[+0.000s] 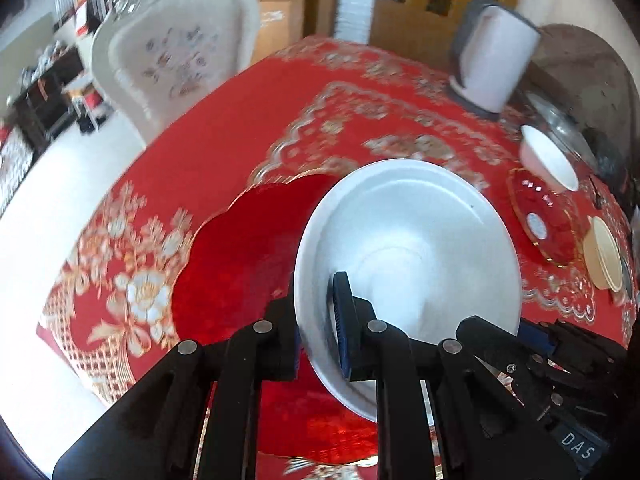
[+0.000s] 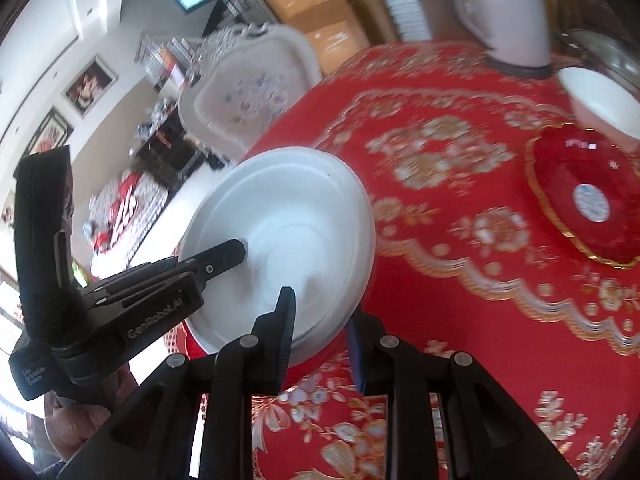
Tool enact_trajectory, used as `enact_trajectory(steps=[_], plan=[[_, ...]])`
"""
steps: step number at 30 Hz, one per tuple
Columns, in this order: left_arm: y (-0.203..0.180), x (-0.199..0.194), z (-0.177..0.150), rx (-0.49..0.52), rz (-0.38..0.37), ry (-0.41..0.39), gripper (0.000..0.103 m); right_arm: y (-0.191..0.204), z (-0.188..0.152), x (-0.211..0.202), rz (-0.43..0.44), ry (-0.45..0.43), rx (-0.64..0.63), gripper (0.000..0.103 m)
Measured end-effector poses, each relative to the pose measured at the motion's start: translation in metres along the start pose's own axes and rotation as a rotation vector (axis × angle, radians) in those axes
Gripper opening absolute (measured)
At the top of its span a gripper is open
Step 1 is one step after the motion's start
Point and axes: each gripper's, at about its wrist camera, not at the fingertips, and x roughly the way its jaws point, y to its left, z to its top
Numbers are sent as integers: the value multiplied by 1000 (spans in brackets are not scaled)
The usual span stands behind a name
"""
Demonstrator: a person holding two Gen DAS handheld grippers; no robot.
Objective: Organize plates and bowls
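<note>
A: Where was the white plate (image 1: 412, 248)?

B: Held above the red cloth (image 1: 248, 120), tilted, with both grippers on its rim. In the left wrist view the left gripper (image 1: 316, 328) had its jaws nearly closed on the rim at about 7 o'clock, one blue pad inside the plate, the other finger behind it.

A: And the right one?

B: The right gripper (image 2: 320, 328) pinched the same plate (image 2: 288, 240) at its 5 o'clock edge, jaws narrow, one finger over the inner face and one under. The left gripper showed there too, at 8 o'clock.

A: What lay beneath?

B: A scalloped red plate (image 1: 240, 264) sat on the cloth, partly under the white one, toward 9 o'clock.

A: Other dishes?

B: A small red dish (image 2: 588, 196) at 3 o'clock in the right view, a white bowl (image 2: 604, 100) just beyond it. A white jug (image 1: 496, 60) stood at 1 o'clock in the left view, a chair (image 1: 176, 60) at 11.
</note>
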Motion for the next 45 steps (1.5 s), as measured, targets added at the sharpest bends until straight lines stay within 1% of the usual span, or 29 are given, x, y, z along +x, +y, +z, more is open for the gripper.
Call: enact_trajectory(steps=[4, 10, 13, 15, 17, 20, 22, 27, 29, 33, 36, 41, 45], plan=[[17, 10, -7, -38, 15, 24, 14, 11, 1, 20, -18, 56, -35, 25], [22, 26, -14, -6, 74, 60, 17, 19, 3, 43, -59, 110, -71, 25], [24, 28, -14, -2, 93, 66, 17, 20, 2, 50, -61, 132, -67, 25], [23, 28, -14, 9, 112, 57, 20, 23, 1, 50, -68, 131, -71, 25], [23, 30, -13, 16, 124, 59, 20, 26, 0, 50, -69, 144, -64, 25], [26, 28, -13, 9, 114, 66, 20, 28, 1, 50, -82, 164, -63, 26], [28, 23, -12, 3, 117, 54, 20, 29, 1, 48, -90, 166, -69, 30], [31, 11, -9, -17, 121, 15, 20, 28, 4, 39, -100, 140, -70, 33], [30, 6, -6, -21, 121, -2, 20, 28, 4, 34, -116, 124, -78, 33], [21, -4, -3, -17, 115, -40, 20, 26, 4, 11, -163, 46, -90, 34], [8, -9, -1, -1, 99, -59, 20, 21, 4, -6, -180, -6, -90, 34], [-27, -14, 2, 50, 48, -87, 20, 3, 2, -35, -174, -85, -49, 45], [-59, -15, 3, 104, 5, -102, 20, -15, -2, -60, -212, -148, -25, 45]])
